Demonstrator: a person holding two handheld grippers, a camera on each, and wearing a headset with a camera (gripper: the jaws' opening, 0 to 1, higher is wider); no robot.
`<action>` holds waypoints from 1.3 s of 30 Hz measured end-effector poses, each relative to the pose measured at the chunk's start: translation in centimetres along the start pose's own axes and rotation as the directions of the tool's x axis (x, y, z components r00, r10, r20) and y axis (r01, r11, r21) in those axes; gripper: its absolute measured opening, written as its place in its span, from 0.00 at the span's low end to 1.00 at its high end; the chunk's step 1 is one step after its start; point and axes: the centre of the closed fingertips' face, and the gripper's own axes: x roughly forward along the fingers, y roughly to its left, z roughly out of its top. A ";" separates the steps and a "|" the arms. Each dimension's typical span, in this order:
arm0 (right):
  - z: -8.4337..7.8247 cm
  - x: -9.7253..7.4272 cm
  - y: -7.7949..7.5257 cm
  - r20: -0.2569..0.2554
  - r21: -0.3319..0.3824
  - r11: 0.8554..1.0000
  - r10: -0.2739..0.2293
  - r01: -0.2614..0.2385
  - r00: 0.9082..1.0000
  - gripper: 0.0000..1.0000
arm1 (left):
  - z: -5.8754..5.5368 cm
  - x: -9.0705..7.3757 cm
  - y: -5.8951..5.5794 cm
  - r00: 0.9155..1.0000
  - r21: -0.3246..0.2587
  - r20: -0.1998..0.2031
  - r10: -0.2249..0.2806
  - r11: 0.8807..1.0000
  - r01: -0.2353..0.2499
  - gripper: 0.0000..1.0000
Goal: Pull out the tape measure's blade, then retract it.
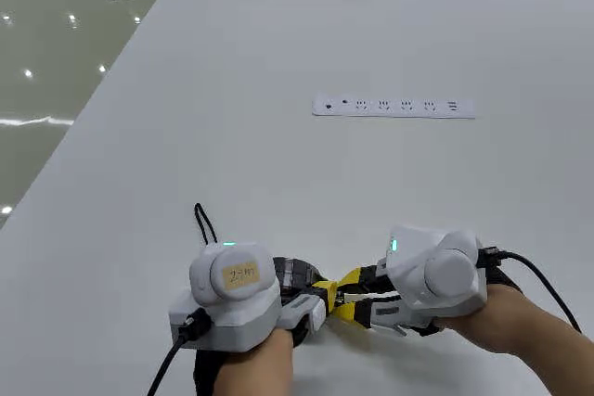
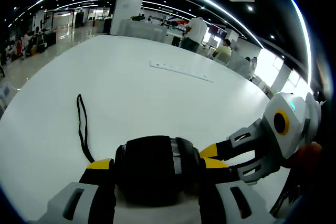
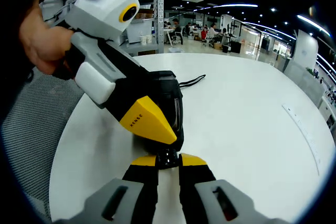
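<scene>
Tape measure: black round case, sitting on white table at near edge, between the two hands.

L gripper: jaws pressed onto the case from both sides, yellow pads flat against its flanks (L gripper view). Case sits square between them, resting on the tabletop.

R gripper: comes in from the R, pointing at the case mouth. Yellow tips nearly together, pinching a small dark blade tab right at the front of the case (R gripper view). Tips almost touching the case, and L gripper's yellow pad is just above them in that view.

Head view: both grippers meet nose to nose, hands behind them, cables trailing off toward near edge.

Wrist strap: thin black loop, lying on table, running out from the case on its far-L side.

Power strip: white, flat on table, well apart from the work, further back.
</scene>
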 end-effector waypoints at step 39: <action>-1.3 -0.1 -0.3 -0.051 -0.038 0.999 -0.012 0.010 0.999 0.18 | -0.2 0.1 -0.4 1.000 0.037 -0.002 0.007 0.999 -0.007 0.63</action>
